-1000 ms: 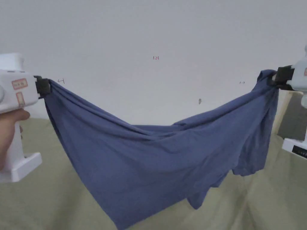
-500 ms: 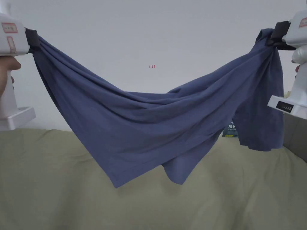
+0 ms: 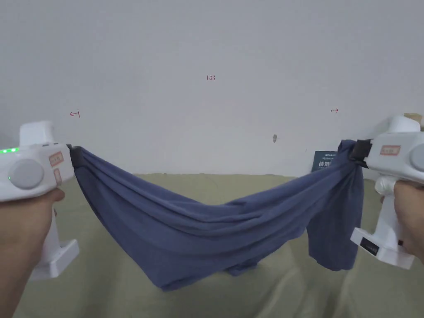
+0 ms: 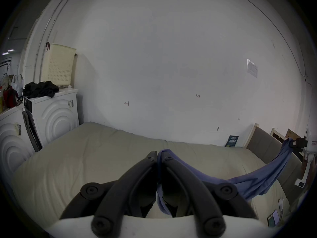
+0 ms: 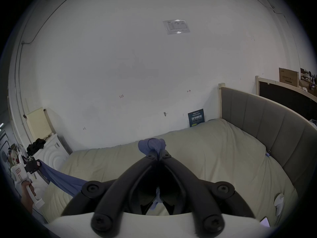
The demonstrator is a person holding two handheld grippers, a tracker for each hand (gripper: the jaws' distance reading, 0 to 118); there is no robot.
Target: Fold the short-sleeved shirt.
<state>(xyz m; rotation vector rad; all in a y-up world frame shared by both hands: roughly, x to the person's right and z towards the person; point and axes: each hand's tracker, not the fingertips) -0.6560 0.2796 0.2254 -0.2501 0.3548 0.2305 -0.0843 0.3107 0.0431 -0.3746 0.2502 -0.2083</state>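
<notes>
A blue short-sleeved shirt (image 3: 198,232) hangs stretched between my two grippers, sagging in the middle, and its lowest folds touch the bed. My left gripper (image 3: 75,156) is shut on one bunched end at the left; in the left gripper view its black jaws (image 4: 157,154) pinch blue cloth (image 4: 257,178). My right gripper (image 3: 359,152) is shut on the other end at the right, and a loose flap (image 3: 335,232) dangles below it. In the right gripper view a wad of cloth (image 5: 151,144) bulges past the jaw tips (image 5: 158,155).
Below lies a bed with an olive-beige cover (image 3: 124,290), against a white wall (image 3: 207,49). A grey padded headboard (image 5: 267,121) borders its right side. White washing machines (image 4: 51,114) with dark clothes on top stand to the left. A dark sign (image 3: 324,160) leans on the wall.
Both grippers have come down from high up with the shirt, which now sags onto the bed instead of hanging free. The head camera has also shifted.
</notes>
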